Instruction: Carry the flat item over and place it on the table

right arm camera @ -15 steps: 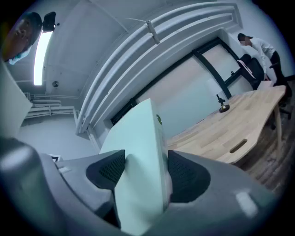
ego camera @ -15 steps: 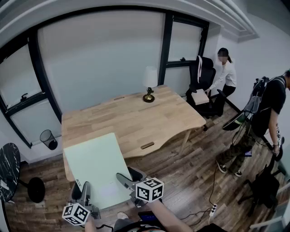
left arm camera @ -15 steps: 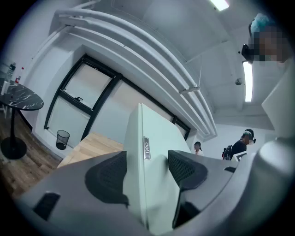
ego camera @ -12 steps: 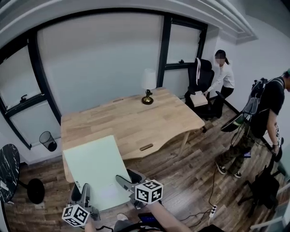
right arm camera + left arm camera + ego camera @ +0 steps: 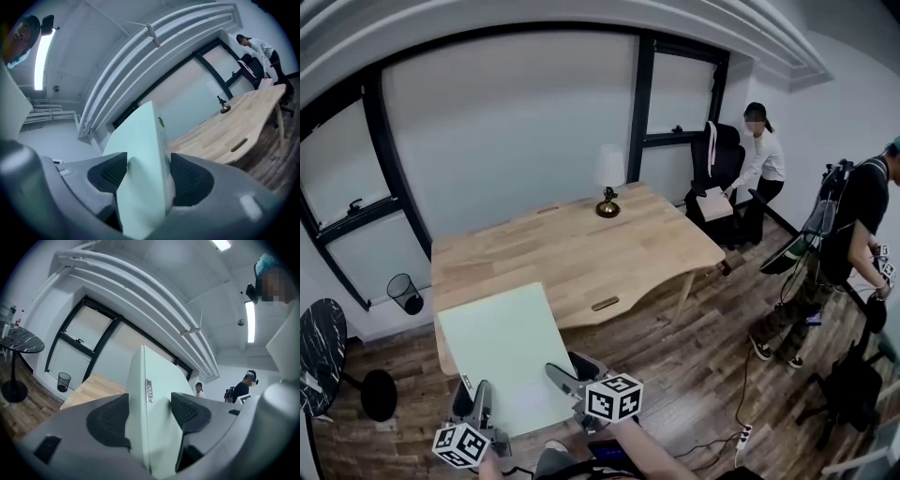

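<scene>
The flat item is a pale green board (image 5: 499, 349), held tilted in the air with its far edge over the front left corner of the wooden table (image 5: 572, 251). My left gripper (image 5: 477, 401) grips its near left edge and my right gripper (image 5: 566, 373) its near right edge. In the left gripper view the board (image 5: 157, 373) stands edge-on between the jaws of the left gripper (image 5: 150, 414), pads against it. In the right gripper view the board (image 5: 139, 136) likewise fills the gap in the right gripper (image 5: 148, 171).
A small lamp (image 5: 608, 183) stands at the table's far edge. A wire bin (image 5: 404, 292) and a round black side table (image 5: 321, 358) are on the left. Two people (image 5: 761, 159) (image 5: 853, 234), office chairs (image 5: 722, 173) and floor cables (image 5: 741, 433) are on the right.
The board stays gripped by both grippers in nearly the same pose. The view has drifted slightly, and the person at the right has lifted a hand.
</scene>
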`<state>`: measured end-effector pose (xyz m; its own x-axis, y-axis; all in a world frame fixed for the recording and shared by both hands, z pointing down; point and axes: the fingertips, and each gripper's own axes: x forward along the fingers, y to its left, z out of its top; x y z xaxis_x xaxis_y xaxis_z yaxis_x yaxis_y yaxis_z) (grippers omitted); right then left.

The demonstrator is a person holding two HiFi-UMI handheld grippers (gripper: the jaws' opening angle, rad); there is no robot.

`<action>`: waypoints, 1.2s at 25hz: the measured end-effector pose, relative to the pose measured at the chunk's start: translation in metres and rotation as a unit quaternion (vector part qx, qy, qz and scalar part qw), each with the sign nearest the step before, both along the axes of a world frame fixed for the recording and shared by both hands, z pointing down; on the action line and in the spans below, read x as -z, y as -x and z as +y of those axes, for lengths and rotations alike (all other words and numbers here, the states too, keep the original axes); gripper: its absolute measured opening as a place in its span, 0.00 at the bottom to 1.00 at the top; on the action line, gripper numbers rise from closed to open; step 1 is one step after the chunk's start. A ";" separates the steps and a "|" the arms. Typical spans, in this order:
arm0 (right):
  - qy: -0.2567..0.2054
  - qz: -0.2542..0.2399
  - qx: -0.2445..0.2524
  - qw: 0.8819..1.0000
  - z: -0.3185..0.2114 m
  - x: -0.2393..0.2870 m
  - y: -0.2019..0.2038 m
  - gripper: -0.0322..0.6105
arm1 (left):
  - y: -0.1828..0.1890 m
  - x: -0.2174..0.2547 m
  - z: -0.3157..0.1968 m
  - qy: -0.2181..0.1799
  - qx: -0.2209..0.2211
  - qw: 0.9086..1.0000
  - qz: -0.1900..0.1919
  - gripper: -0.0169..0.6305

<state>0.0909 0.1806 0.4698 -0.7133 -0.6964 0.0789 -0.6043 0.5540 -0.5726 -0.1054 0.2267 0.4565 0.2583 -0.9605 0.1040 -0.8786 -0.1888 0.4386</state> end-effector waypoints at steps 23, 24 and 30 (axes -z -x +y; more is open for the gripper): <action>0.031 0.016 -0.014 0.999 -0.160 -0.016 0.022 0.49 | 0.024 -0.027 -0.169 0.022 -0.019 0.999 0.027 0.45; 0.033 0.017 -0.019 0.999 -0.174 -0.016 0.024 0.49 | 0.026 -0.027 -0.185 0.025 -0.023 0.999 0.028 0.45; 0.051 0.027 -0.033 0.998 -0.255 -0.020 0.048 0.49 | 0.049 -0.029 -0.271 0.044 -0.034 0.998 0.031 0.45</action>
<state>0.0432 -0.0748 0.4900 -0.6596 -0.7276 0.1882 -0.6683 0.4533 -0.5898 -0.1543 -0.0445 0.4854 0.3302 -0.9287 0.1686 -0.8362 -0.2050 0.5087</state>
